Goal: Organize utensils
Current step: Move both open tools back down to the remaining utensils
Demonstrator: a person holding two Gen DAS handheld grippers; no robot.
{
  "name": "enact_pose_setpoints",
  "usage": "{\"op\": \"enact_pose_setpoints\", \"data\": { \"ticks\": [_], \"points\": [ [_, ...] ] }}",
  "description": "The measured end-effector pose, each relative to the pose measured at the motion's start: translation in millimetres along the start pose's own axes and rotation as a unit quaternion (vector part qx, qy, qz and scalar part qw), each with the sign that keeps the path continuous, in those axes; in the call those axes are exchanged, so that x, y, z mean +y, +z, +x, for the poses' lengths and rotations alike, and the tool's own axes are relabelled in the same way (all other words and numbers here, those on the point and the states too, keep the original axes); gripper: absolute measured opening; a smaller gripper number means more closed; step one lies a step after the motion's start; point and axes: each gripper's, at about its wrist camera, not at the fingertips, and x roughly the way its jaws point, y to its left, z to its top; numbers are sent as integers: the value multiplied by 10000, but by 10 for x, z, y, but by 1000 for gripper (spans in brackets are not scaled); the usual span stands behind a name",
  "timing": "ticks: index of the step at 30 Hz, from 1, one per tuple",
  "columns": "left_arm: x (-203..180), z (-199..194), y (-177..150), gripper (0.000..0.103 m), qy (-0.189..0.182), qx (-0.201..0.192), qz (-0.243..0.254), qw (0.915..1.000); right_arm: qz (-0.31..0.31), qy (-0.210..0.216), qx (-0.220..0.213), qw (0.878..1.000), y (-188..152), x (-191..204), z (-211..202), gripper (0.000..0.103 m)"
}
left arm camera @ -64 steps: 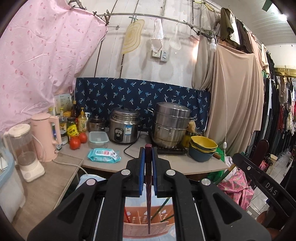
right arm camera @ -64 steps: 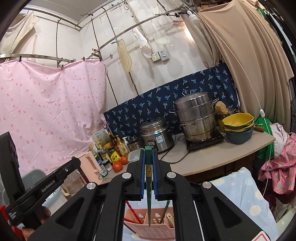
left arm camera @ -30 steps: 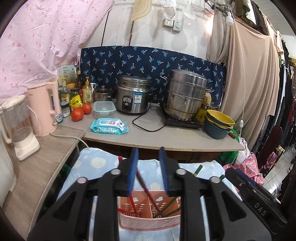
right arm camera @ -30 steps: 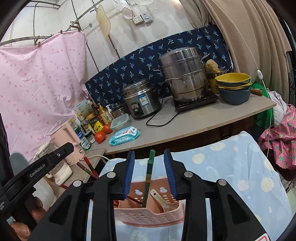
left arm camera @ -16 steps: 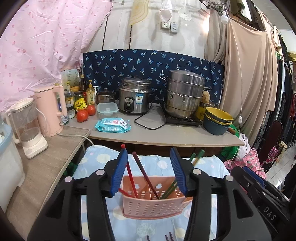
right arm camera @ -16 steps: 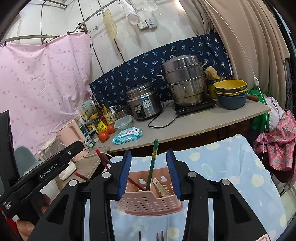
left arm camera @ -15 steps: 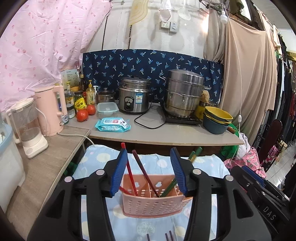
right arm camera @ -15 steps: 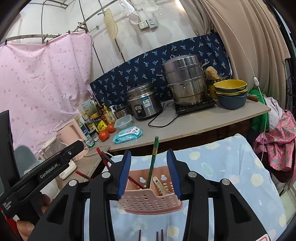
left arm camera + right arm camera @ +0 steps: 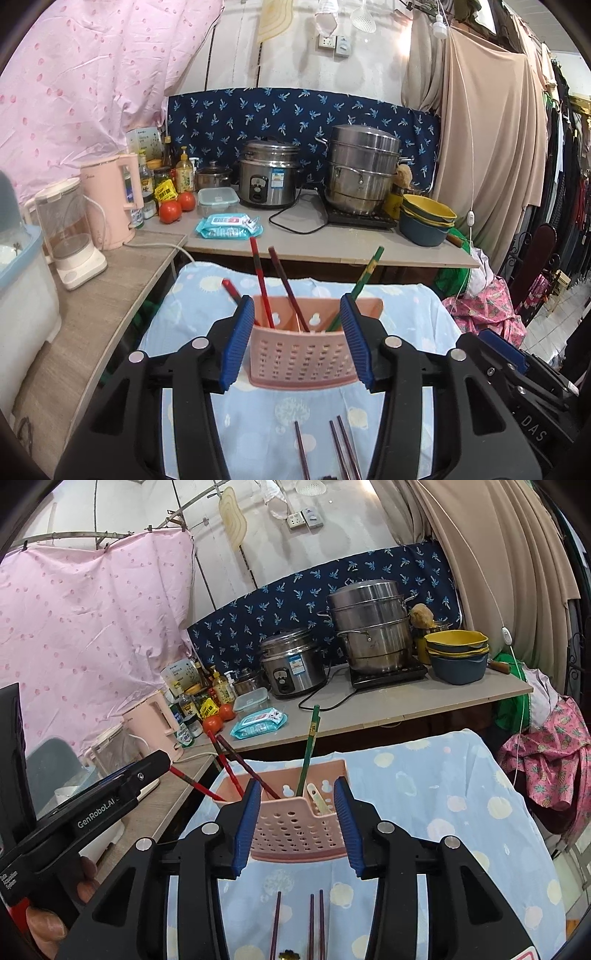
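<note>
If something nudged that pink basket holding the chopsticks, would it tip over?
Quite possibly. The pink basket looks like thin perforated plastic, so probably light. The green chopstick and red chopsticks lean well above its rim, and the blue cloth beneath looks soft.

Counter, mid-frame: a steel rice cooker [image 9: 269,176] stands left of a stacked steel steamer pot [image 9: 362,169] on a black hob.
Right of the steamer: yellow and blue bowls [image 9: 426,218], nested.
Counter front: a blue pack of wet wipes [image 9: 228,226], beside two tomatoes [image 9: 176,206] and a lidded plastic box [image 9: 217,196].
Left edge: a pink kettle [image 9: 110,201] and a blender [image 9: 70,230].
Backdrop: navy leaf-print cloth [image 9: 295,114]; pink curtain [image 9: 92,620] at upper left.
</note>
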Motion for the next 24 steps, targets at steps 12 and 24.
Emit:
{"op": "enact_pose_setpoints", "data": {
  "ticks": [12, 24],
  "points": [
    [111, -106, -941, 46, 60, 856, -94, 9963, -79, -294, 836, 9960, -929, -201, -208, 41],
    [105, -214, -1913, 46, 99, 1706, 6, 9853, -450, -501, 1724, 9827, -1953, -245, -359, 41]
  ]
}}
